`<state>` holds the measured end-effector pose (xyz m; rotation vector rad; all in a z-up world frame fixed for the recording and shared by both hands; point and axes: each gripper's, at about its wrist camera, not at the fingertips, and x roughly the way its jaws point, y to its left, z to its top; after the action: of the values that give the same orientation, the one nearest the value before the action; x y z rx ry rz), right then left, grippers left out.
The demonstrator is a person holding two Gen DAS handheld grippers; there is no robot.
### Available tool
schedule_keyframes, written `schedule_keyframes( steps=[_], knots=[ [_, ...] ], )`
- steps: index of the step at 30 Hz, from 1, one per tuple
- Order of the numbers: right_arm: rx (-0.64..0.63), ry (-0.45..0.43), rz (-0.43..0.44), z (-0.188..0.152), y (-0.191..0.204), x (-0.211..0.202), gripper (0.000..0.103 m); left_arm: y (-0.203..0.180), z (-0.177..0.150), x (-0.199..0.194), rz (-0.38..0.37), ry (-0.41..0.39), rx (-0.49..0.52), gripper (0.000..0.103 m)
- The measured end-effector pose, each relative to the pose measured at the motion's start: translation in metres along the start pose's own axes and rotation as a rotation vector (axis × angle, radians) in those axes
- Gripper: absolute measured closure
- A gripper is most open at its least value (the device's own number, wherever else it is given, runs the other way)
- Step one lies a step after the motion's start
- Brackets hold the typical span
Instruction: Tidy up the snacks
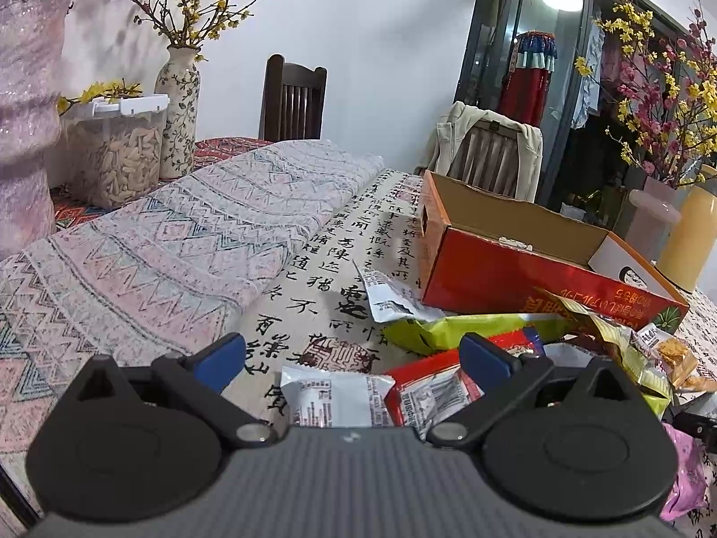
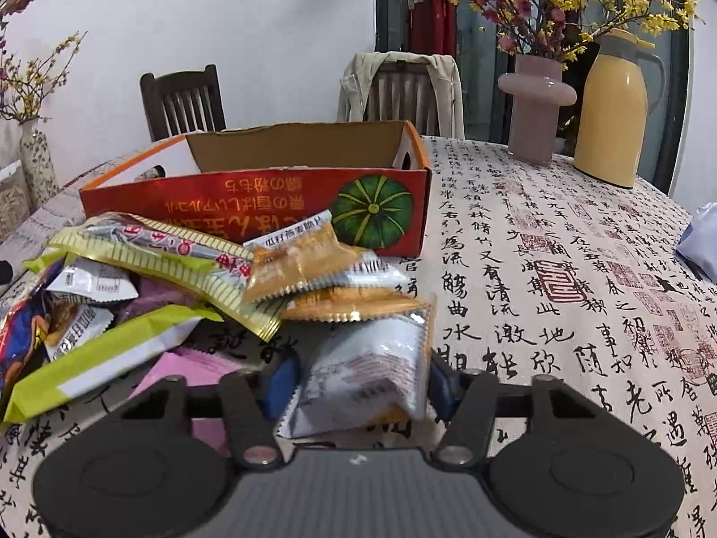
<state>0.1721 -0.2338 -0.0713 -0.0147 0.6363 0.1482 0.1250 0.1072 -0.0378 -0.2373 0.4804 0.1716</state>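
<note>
An open red cardboard box (image 1: 529,269) stands on the calligraphy tablecloth; it also shows in the right wrist view (image 2: 278,197), and what shows of its inside is bare. A heap of snack packets (image 2: 170,269) lies in front of it. My left gripper (image 1: 354,354) is open and empty, hovering over a white packet (image 1: 331,396) and a red packet (image 1: 430,390). My right gripper (image 2: 363,379) is shut on a silver-white snack packet (image 2: 367,367), held just above the table at the heap's right edge.
A folded patterned cloth (image 1: 179,242) lies left of the box. A clear jar of seeds (image 1: 121,157) and vases (image 1: 179,107) stand at far left. A pink vase (image 2: 535,107) and yellow thermos (image 2: 618,107) stand at far right. Chairs (image 2: 183,98) stand behind the table.
</note>
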Motion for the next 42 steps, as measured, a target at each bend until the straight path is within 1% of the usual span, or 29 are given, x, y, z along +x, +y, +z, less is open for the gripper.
schedule_keyframes(
  steps=[2, 4, 8, 10, 15, 19, 21, 25, 29, 35, 42],
  knots=[
    [-0.002, -0.010, 0.005, -0.002, 0.000, -0.002, 0.068, 0.000, 0.000, 0.000, 0.001, 0.000, -0.001, 0.000],
    [-0.001, -0.025, 0.001, -0.004, 0.000, -0.005, 0.069, 0.001, 0.000, 0.000, 0.001, 0.001, -0.004, 0.000],
    [0.008, -0.072, -0.010, -0.008, 0.001, -0.015, 0.077, 0.001, 0.000, 0.001, 0.006, 0.005, -0.005, 0.000],
    [0.010, -0.096, -0.021, -0.009, 0.001, -0.023, 0.079, 0.000, 0.000, 0.001, 0.010, 0.006, -0.005, 0.000],
    [0.028, -0.145, -0.028, -0.013, -0.002, -0.042, 0.080, -0.001, 0.001, 0.003, 0.024, 0.018, -0.001, 0.000],
    [0.038, -0.168, -0.026, -0.017, -0.004, -0.054, 0.081, -0.003, 0.003, 0.003, 0.048, 0.027, 0.010, 0.000],
    [0.043, -0.178, -0.023, -0.019, -0.005, -0.059, 0.081, -0.004, 0.004, 0.002, 0.049, 0.041, 0.013, 0.000],
    [0.057, -0.195, -0.019, -0.021, -0.007, -0.067, 0.081, -0.005, 0.006, -0.007, 0.021, 0.060, -0.002, 0.000],
    [0.066, -0.207, -0.010, -0.024, -0.008, -0.073, 0.081, -0.012, 0.008, -0.021, -0.007, 0.054, 0.010, 0.000],
    [0.073, -0.216, 0.011, -0.029, -0.008, -0.078, 0.081, -0.029, 0.004, -0.036, -0.051, 0.081, 0.041, 0.000],
    [0.085, -0.228, 0.039, -0.036, -0.011, -0.085, 0.081, -0.039, -0.003, -0.038, -0.059, 0.135, 0.042, 0.000]
  ],
)
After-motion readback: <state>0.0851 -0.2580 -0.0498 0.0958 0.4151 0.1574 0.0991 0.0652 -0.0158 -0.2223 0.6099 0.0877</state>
